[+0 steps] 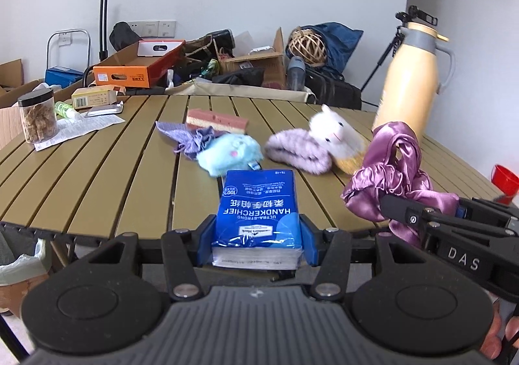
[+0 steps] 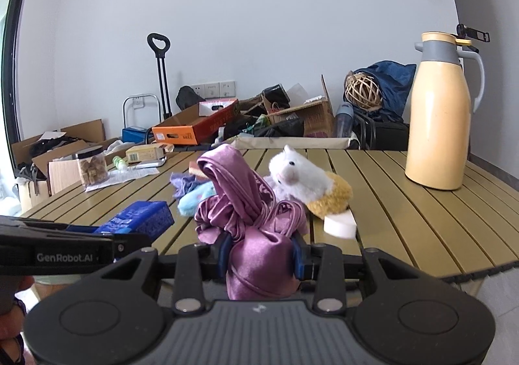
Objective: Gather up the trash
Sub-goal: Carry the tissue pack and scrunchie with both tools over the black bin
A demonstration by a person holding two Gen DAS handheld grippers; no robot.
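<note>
On table: jar (image 1: 37, 118) of snacks

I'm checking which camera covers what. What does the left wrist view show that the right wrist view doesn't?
Only the left wrist view shows the red funnel at the table's right edge and the tissue pack's printed face, clamped in the left gripper. Only the right wrist view shows the white block beside the plush toy and the purple cloth's bunched end in the right gripper. Both show the table, the thermos, the toy and the snack jar.
</note>
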